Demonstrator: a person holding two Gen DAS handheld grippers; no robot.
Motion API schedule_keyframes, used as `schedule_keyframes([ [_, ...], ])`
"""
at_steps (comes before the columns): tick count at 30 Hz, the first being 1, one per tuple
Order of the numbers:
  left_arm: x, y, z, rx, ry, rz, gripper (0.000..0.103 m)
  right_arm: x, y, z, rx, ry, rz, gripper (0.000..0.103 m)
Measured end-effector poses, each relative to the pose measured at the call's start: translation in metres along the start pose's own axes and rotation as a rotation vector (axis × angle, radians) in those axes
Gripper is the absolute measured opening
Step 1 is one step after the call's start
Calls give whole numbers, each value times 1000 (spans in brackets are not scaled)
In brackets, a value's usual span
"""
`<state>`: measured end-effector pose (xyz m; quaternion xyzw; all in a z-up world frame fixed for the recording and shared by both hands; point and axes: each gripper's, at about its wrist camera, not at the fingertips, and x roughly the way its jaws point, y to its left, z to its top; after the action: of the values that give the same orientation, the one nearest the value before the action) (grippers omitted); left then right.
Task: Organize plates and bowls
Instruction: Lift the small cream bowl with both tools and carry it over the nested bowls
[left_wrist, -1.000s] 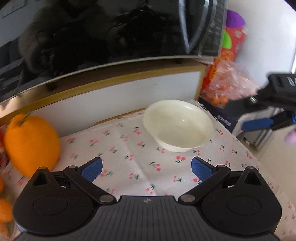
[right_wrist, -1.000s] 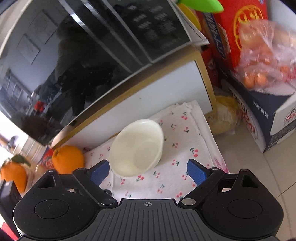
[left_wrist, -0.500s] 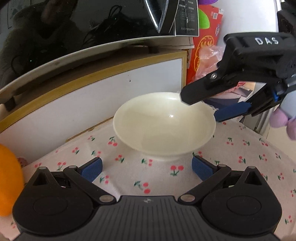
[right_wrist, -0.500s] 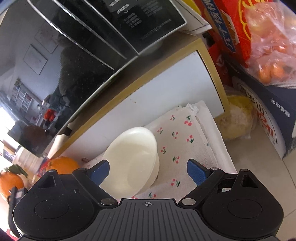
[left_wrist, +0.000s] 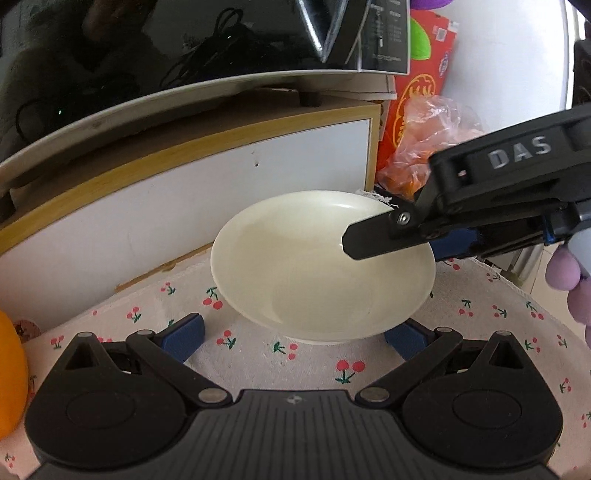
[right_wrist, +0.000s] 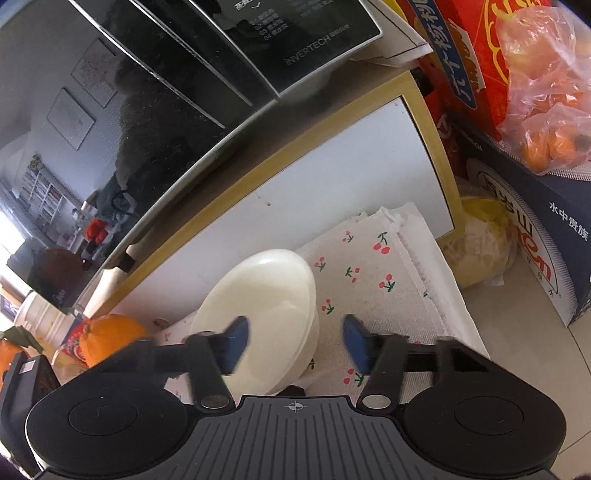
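Right tool (right_wrist: 293, 343) jaws closing over the bowl (right_wrist: 266, 291) rim, pads apart.

Bowl's (right_wrist: 266, 295) near rim behind the right claw (right_wrist: 295, 341); orange (left_wrist: 11, 373) cut by the frame edge.

Cream-white glossy bowl (left_wrist: 317, 266), shallow and round, empty inside, upright on a cherry-print cloth (left_wrist: 258, 354), close in front of a white wood-edged cabinet panel (left_wrist: 184, 206), its right rim straddled by the closing right gripper (right_wrist: 295, 341)
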<state>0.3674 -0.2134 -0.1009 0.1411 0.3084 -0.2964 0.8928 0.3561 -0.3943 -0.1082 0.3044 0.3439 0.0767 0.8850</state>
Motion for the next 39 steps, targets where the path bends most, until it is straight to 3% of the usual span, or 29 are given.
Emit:
schedule_keyframes([
  [6,1,-13,3,98,-44,0,93,-2,3,0,-26,-5,3,15],
  [12,2,-17,6,114,-55,12,86,-7,5,-1,-53,-5,-16,15],
  [21,-15,-19,19,101,-75,42,88,-25,28,3,-106,-24,-3,15],
  [31,-69,-15,41,83,-83,91,88,-60,71,4,-134,-23,41,15],
  [39,-119,-24,44,36,-115,90,88,-101,110,-4,-197,-7,24,15],
])
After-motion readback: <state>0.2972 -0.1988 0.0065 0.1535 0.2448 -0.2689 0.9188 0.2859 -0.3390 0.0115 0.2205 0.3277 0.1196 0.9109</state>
